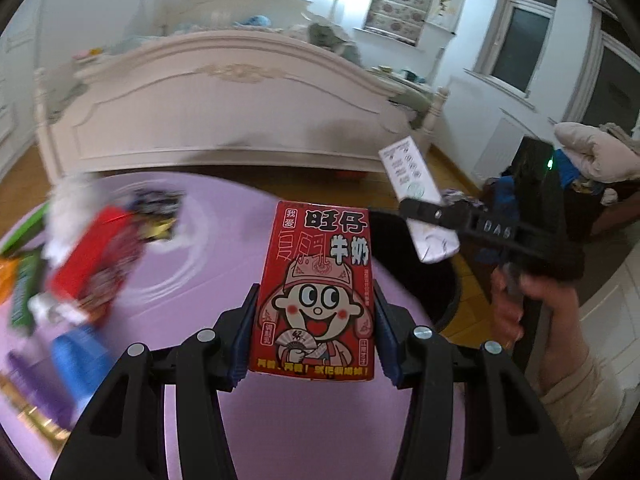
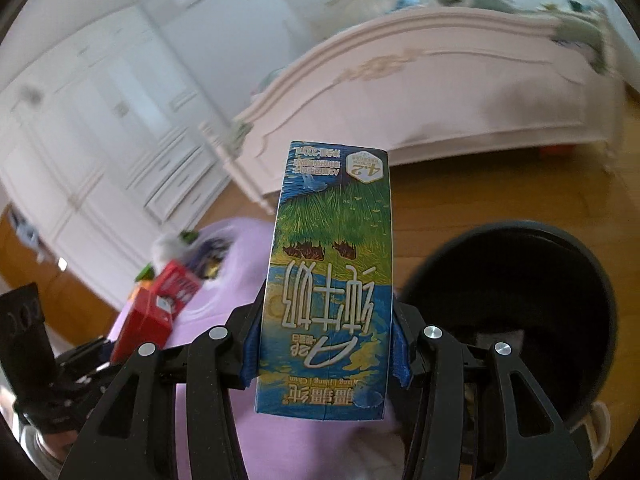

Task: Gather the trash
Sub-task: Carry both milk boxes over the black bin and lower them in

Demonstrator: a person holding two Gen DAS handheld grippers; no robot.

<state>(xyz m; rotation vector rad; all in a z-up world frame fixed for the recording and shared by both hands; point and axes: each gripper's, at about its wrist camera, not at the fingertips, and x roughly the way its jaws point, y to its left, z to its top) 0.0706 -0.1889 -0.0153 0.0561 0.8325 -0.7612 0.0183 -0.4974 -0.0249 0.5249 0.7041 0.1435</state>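
In two claws, two cartons (image 1: 316, 292)

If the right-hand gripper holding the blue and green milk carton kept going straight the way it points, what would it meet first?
Probably the bare wooden floor, short of the pale pink bed footboard. The right gripper clamps the blue and green milk carton; the round black bin sits off to its right. Depth is hard to judge.
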